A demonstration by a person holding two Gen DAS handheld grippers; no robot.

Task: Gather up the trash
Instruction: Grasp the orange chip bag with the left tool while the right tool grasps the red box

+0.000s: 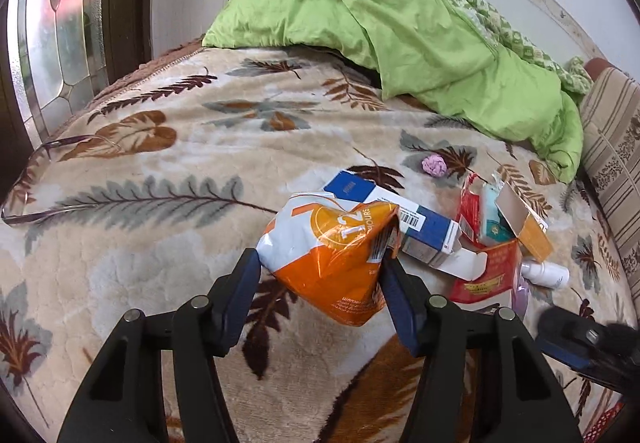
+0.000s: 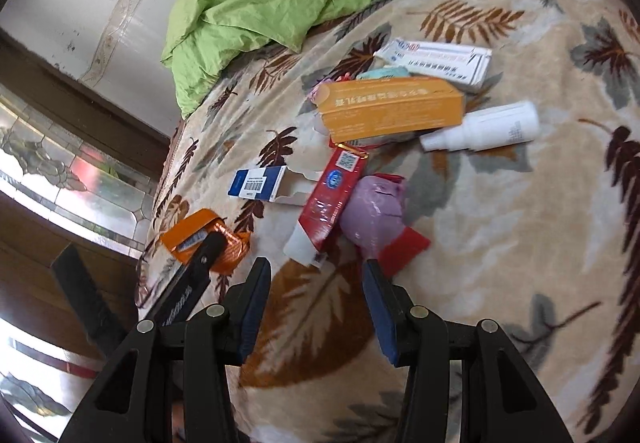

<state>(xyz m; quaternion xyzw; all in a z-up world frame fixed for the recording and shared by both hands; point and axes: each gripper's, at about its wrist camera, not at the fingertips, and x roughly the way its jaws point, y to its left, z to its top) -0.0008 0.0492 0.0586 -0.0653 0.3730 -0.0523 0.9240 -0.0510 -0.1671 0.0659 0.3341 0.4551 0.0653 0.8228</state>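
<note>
Trash lies on a leaf-patterned blanket [image 1: 160, 163]. My left gripper [image 1: 320, 271] has its fingers on both sides of a crumpled orange and white bag [image 1: 332, 255], touching it. Behind it lie a blue and white box [image 1: 416, 227], a red packet [image 1: 488, 271], an orange box [image 1: 528, 223] and a white spray bottle [image 1: 548, 275]. My right gripper [image 2: 316, 279] is open and empty, just short of the red packet [image 2: 332, 195] and a pink crumpled bag [image 2: 372, 215]. The orange bag [image 2: 208, 239] shows at left with the left gripper on it.
A green duvet [image 1: 400, 27] is heaped at the back of the bed. A pink wad [image 1: 434, 165] lies further back. A white box [image 2: 440, 59] and the white bottle [image 2: 488, 127] lie beyond the orange box [image 2: 392, 107]. A glass door [image 1: 52, 43] stands at left.
</note>
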